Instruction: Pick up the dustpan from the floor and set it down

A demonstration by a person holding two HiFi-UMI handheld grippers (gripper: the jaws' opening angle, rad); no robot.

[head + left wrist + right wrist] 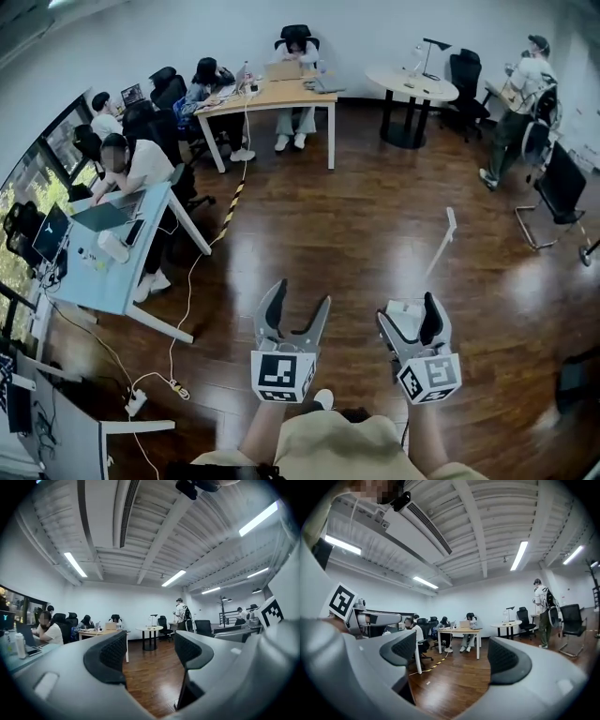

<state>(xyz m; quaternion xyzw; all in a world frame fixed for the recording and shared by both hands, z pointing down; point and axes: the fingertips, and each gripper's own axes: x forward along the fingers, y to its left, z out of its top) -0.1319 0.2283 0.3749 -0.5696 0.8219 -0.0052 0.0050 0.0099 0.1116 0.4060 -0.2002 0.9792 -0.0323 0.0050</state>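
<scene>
Head view: shows left gripper (302,296) and right gripper (409,313) held up, both spread wide and empty. Places the white long-handled dustpan (439,248) standing on the dark wooden floor (356,216), just beyond the right gripper, ungripped. Cannot settle whether pick-up is pending or set-down finished. Includes occupied desks (272,95) at the floor's far and left edges.

Dark wood floor (356,234). Far centre: wooden desk (272,97), seated people. Far right: round white table (412,84), desk lamp (427,52), standing person (520,103). Left: pale blue desk (122,272), laptop (103,216). Near left: power strip (136,403).
</scene>
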